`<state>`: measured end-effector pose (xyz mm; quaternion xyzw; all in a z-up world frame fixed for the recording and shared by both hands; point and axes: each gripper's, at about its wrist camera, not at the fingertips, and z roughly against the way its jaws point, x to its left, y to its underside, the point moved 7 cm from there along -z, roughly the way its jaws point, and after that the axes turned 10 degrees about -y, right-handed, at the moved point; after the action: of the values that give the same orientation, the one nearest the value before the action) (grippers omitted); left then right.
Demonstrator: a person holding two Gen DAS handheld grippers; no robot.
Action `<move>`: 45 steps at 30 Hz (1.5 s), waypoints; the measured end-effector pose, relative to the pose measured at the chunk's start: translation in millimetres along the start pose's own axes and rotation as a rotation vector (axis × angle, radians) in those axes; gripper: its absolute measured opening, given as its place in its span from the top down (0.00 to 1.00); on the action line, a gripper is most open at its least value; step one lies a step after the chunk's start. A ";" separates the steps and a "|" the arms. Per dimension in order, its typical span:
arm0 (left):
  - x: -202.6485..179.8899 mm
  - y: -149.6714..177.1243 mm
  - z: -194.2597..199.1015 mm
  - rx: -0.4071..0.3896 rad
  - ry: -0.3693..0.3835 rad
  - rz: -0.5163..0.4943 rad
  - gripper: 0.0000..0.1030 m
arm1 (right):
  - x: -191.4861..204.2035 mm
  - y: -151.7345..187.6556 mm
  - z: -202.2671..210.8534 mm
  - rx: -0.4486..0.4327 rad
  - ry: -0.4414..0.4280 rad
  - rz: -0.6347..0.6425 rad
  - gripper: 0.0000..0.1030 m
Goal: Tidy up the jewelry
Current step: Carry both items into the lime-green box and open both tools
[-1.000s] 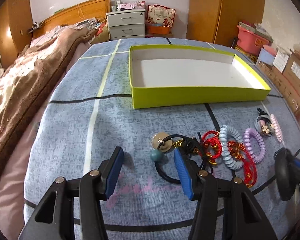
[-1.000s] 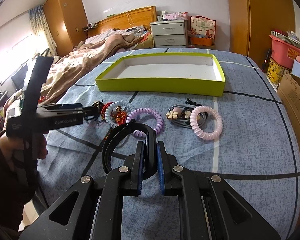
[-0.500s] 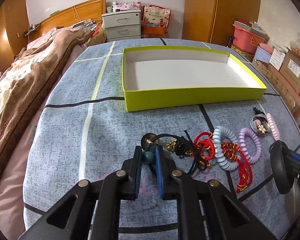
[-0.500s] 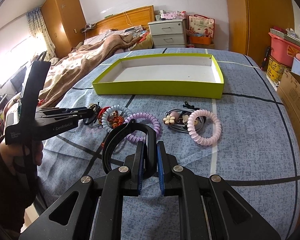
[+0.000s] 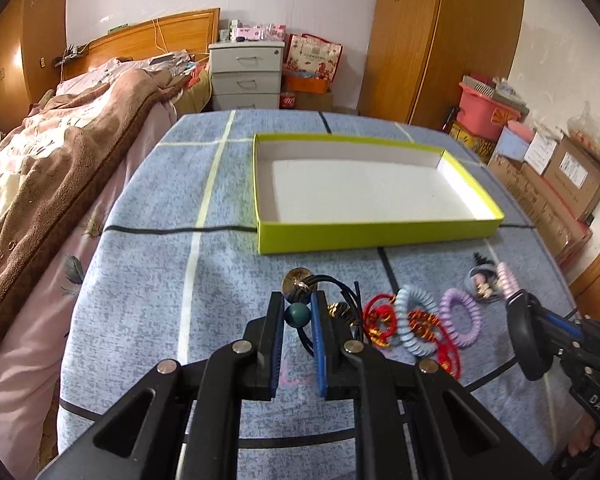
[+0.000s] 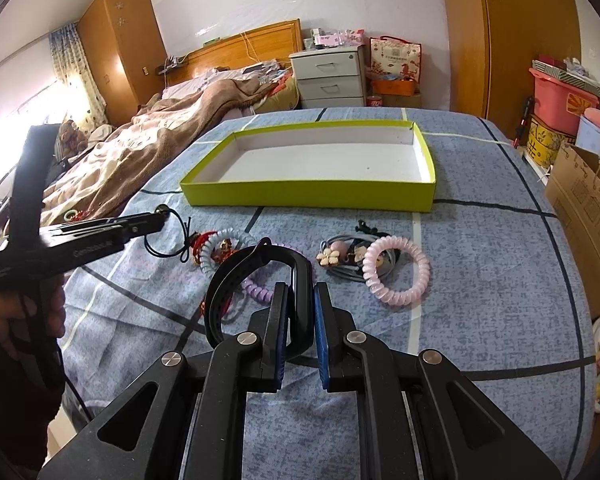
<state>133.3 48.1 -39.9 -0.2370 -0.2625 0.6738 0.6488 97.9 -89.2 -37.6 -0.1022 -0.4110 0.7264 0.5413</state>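
My left gripper (image 5: pixel 298 304) is shut on a black hair tie with a teal bead (image 5: pixel 297 315) and a brown disc (image 5: pixel 296 280). The tie's loop hangs just above the blue cloth. In the right wrist view the left gripper (image 6: pixel 162 216) shows from the side with the loop dangling below it. My right gripper (image 6: pixel 301 292) is shut on a black headband (image 6: pixel 256 258), held over the cloth near the front. An empty yellow-green box lid (image 5: pixel 380 232) lies further back. Red cord bracelets (image 5: pixel 380 322), a light blue coil tie (image 5: pixel 414 326) and a purple coil tie (image 5: pixel 460 318) lie between the grippers.
A pink coil tie (image 6: pixel 396 276) and a grey tie with a flower charm (image 6: pixel 334 256) lie right of the pile. A bed with a brown blanket (image 5: pixel 60 168) adjoins the left side. Cardboard boxes (image 6: pixel 588 208) stand off the right edge. A hand (image 6: pixel 24 320) grips the left handle.
My left gripper went from wide open to shut on the beaded hair tie, then rose with it off the cloth. The right gripper and headband stayed put.
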 end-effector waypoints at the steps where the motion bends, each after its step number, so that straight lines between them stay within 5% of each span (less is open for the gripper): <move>1: 1.1 -2.6 2.7 -0.007 0.000 0.004 0.87 | -0.6 -2.4 0.9 -0.004 0.000 -0.001 0.87; 11: 1.8 -37.9 11.2 -0.053 0.040 0.026 0.87 | -16.7 -49.0 5.0 -0.045 0.037 0.007 0.87; 24: -2.6 -90.3 -27.7 -0.049 0.056 0.038 0.87 | -74.1 -114.6 -34.6 -0.012 0.141 -0.020 0.87; 45: -14.0 -106.8 -115.9 0.080 0.056 0.058 0.87 | -123.8 -136.9 -114.9 0.120 0.184 -0.035 0.87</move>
<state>290.5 41.6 -56.6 -0.2372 -0.2100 0.6953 0.6451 310.9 -130.6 -51.0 -0.1285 -0.3169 0.7277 0.5946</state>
